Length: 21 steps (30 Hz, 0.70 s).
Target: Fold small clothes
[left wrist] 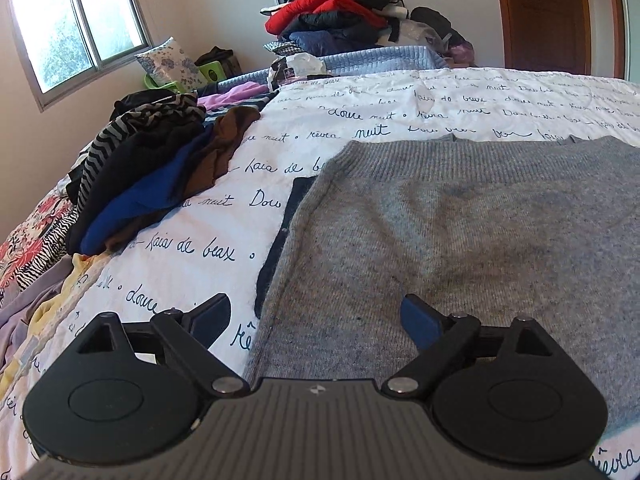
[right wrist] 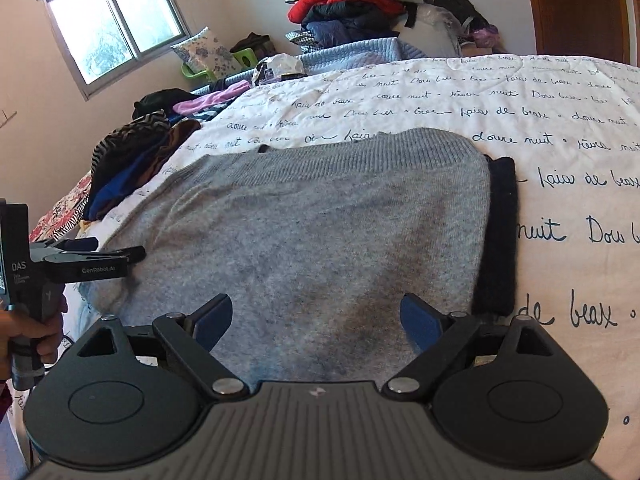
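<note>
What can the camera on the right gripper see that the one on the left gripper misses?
Only the right wrist view shows the other tool, the left gripper, held in a hand, and the dark cloth's right edge. Only the left wrist view shows that cloth's left edge. Both show the grey knit garment flat on the lettered bedspread, the clothes heap, and open jaws.

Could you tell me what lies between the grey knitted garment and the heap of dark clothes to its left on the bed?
Only bare quilt, white with handwritten script, separates the grey garment from the heap, in the left wrist view.
</note>
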{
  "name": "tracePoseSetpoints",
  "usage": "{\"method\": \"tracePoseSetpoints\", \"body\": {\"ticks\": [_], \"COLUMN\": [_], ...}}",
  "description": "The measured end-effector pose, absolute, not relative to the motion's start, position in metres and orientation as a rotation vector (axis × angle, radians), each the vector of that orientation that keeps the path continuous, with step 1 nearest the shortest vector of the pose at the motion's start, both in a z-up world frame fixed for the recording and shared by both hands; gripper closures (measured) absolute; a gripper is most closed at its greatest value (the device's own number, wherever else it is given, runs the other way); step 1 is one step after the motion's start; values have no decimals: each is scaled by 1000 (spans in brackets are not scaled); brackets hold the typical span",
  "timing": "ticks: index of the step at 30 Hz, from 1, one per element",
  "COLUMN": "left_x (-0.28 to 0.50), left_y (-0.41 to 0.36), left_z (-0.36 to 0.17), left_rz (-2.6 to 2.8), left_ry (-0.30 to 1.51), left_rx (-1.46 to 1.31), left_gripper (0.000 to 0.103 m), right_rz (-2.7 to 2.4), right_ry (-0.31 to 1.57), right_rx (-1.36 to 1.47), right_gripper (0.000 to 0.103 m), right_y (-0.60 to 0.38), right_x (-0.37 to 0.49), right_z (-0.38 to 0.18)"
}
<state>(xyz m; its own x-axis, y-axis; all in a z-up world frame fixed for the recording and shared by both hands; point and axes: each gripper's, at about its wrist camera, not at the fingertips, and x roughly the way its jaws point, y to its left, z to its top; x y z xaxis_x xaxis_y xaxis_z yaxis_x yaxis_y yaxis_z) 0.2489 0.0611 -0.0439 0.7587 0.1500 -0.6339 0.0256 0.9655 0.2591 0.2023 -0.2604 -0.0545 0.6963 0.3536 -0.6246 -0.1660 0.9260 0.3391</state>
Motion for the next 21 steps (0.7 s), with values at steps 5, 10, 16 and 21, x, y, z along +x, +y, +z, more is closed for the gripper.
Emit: {"method": "tracePoseSetpoints", "body": {"ticks": [5,10,16,21], "left_x": [243,231,226,221], "left_y": [66,78,112,121], "left_z": [-45,-37,-31,-36], "left_rz": [53,56,77,98], "left_ry": [709,688,711,731], "left_rx": [251,254,178,212], "left_gripper": [11,11,11,12], "right_rz": [285,251,322,408], "right_ry": [811,763,700,680], "right_rx": [209,178,152,73], "right_gripper": [11,11,11,11], "right_y": [-252,-245,-215,-173], "right_x": [207,196,192,190], "right_z": [-68,-60,-44,-42]}}
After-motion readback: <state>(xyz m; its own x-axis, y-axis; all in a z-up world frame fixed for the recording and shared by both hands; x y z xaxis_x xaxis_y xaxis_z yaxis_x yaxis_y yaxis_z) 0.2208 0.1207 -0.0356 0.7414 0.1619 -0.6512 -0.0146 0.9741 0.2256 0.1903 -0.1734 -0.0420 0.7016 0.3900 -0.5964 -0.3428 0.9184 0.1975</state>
